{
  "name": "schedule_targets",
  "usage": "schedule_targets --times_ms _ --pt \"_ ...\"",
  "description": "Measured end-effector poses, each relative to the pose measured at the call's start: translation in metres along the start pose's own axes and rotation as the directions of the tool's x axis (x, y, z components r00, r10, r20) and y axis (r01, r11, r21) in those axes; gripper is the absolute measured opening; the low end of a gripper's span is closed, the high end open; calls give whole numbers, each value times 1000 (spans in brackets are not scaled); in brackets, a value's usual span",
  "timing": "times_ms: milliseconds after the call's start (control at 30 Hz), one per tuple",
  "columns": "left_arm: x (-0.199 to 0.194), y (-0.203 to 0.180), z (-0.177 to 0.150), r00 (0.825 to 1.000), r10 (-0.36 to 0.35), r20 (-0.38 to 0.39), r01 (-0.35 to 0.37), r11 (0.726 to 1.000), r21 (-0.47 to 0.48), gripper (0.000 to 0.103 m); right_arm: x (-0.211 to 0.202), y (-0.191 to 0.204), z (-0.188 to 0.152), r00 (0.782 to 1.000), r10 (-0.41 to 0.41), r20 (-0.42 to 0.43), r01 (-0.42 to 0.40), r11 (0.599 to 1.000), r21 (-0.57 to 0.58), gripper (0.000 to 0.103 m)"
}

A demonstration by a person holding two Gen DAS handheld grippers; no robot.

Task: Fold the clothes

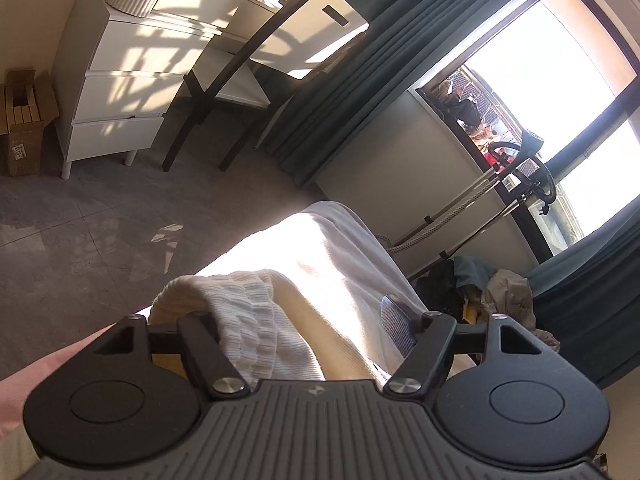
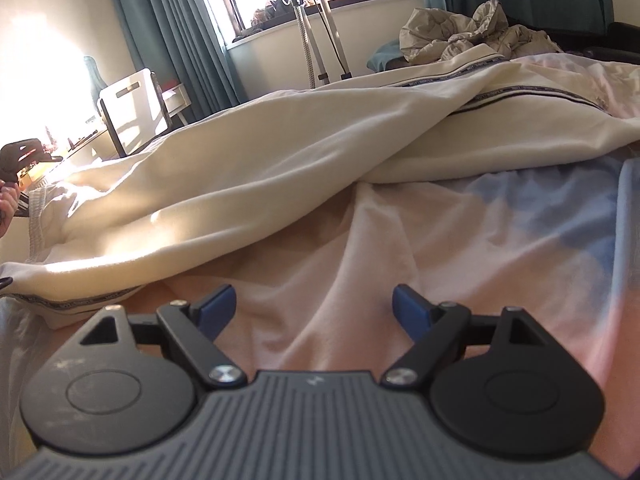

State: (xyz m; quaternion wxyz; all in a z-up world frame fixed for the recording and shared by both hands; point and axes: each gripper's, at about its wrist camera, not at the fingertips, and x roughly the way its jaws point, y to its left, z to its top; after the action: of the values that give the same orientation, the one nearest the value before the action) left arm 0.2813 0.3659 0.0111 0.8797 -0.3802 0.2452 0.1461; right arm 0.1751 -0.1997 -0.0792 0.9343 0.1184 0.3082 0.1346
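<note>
A cream garment (image 2: 256,168) with dark striped trim lies spread across the bed, its ribbed hem at the left. In the left wrist view that ribbed hem (image 1: 240,312) drapes over the left finger of my left gripper (image 1: 308,320), whose jaws stand wide apart; the right fingertip (image 1: 394,320) shows, the left one is hidden by cloth. My right gripper (image 2: 314,308) is open and empty, low over the pink and blue bedsheet (image 2: 440,248), just in front of the garment's near edge. The left gripper also shows at the far left of the right wrist view (image 2: 20,156).
A white drawer unit (image 1: 128,80), a chair (image 1: 280,48) and a cardboard box (image 1: 24,120) stand on the grey floor beyond the bed. Teal curtains (image 1: 360,72) frame the window. A garment steamer stand (image 2: 316,28) and a crumpled beige pile (image 2: 464,36) sit behind the bed.
</note>
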Motion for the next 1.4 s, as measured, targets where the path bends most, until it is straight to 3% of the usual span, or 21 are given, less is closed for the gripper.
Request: schedule_targets --times_ms 67,233,400,500,600,800,900,1000,1167,1267,1400 --pt "-18 -7 -3 1000 11 4 -11 999 33 87 -6 2 0 1000 0 15 0 1000 -11 86" --pt "-63 -26 -12 999 36 15 -38 993 114 92 -21 6 1 999 1 54 1 999 -38 86" --pt "-127 -44 -49 997 68 46 -76 977 199 93 -42 8 6 995 3 96 3 998 -58 86" --pt "-168 -52 -87 998 -31 56 21 983 182 93 -56 7 8 992 9 129 -2 998 -60 86" --pt "-192 -53 -132 996 -91 -3 91 991 102 93 -66 6 7 988 -13 153 25 996 -82 86" --pt "-186 -30 -220 975 -163 -151 146 982 -119 92 -84 -9 12 985 -32 170 32 999 2 86" --pt "-170 -14 -246 966 -187 -180 149 968 -203 91 -94 -19 16 983 -43 177 34 998 50 86" --pt "-154 2 -254 965 -173 -199 119 958 -260 88 -95 -35 29 986 -53 157 39 995 93 86" --pt "-138 23 -252 974 -161 -159 106 946 -306 82 -73 -72 75 989 -75 130 52 984 169 86" --pt "-123 33 -252 974 -166 -155 107 936 -335 74 -35 -107 111 991 -80 111 49 965 259 85" --pt "-107 47 -254 979 -161 -127 104 925 -366 65 35 -145 159 988 -138 72 106 935 339 80"
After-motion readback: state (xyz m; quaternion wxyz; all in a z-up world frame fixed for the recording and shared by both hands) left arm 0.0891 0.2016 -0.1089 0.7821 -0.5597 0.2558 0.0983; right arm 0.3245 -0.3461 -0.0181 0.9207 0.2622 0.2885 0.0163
